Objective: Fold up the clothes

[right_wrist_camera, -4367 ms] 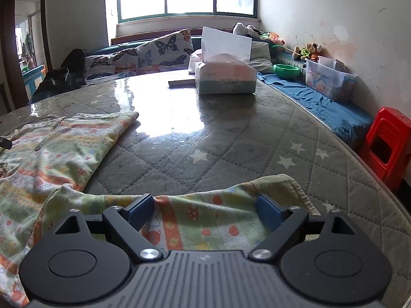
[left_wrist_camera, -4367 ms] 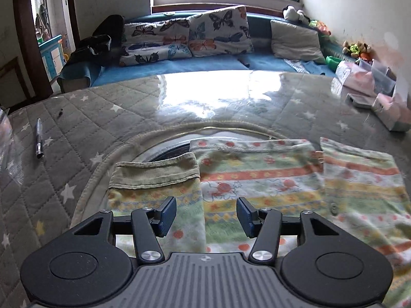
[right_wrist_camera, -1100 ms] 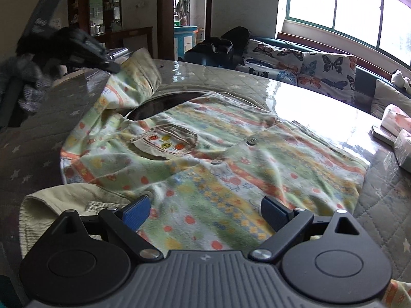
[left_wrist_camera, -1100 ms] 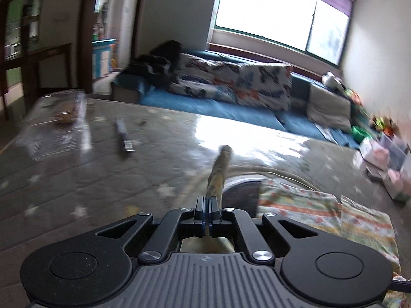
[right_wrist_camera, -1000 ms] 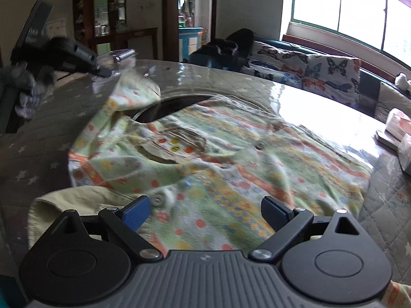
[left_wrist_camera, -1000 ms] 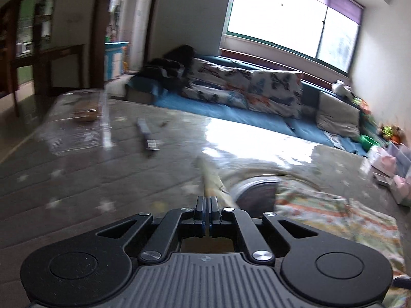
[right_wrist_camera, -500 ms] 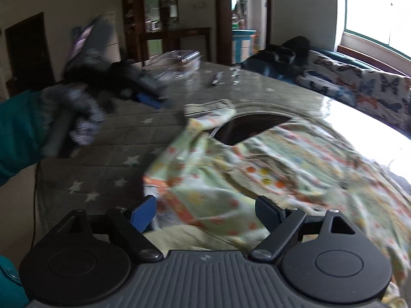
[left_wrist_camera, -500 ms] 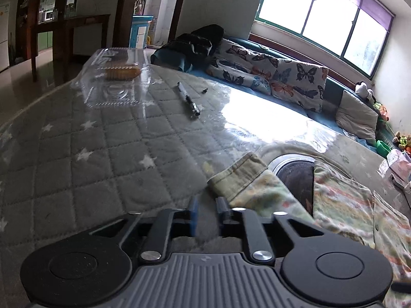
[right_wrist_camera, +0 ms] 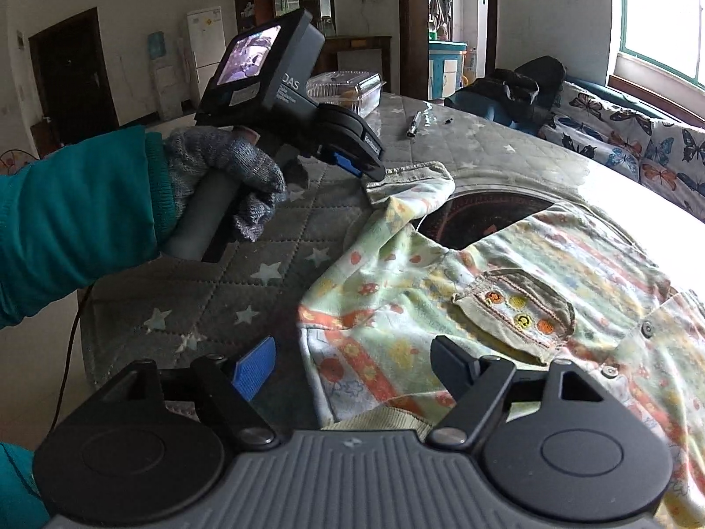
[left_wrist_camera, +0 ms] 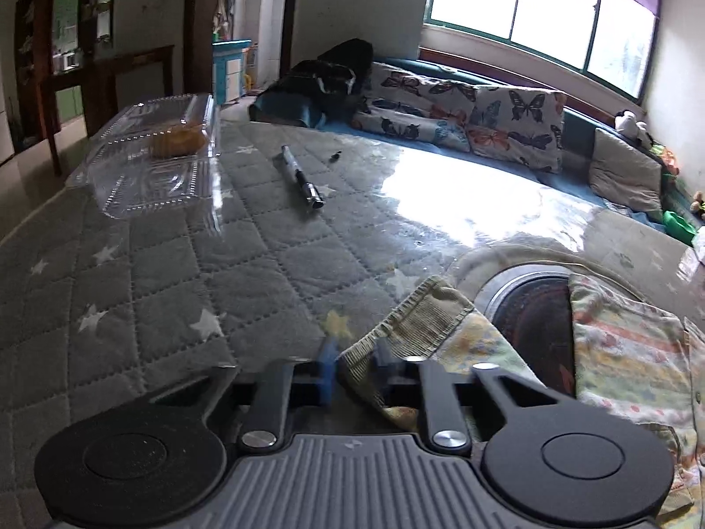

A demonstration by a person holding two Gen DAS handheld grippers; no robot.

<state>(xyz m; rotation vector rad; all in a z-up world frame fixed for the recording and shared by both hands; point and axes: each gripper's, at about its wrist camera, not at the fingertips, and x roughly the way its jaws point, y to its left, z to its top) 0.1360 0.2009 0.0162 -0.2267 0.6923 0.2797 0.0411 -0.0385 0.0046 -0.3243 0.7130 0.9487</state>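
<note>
A child's patterned shirt with a chest pocket and buttons lies spread on the quilted table. Its left sleeve stretches out to a ribbed cuff, which also shows in the right wrist view. My left gripper is open, its jaws a little apart, with the cuff's edge lying loose between them. It also shows in the right wrist view, held by a gloved hand. My right gripper is wide open and empty over the shirt's bottom hem.
A round dark hob is set in the table beside the sleeve. A pen and a clear plastic food box lie further left. A sofa with butterfly cushions stands beyond the table. The table edge is near my right gripper.
My left gripper pulled the sleeve cuff out to the left, laid it on the table and opened. My right gripper swung left toward the shirt's hem, staying open.
</note>
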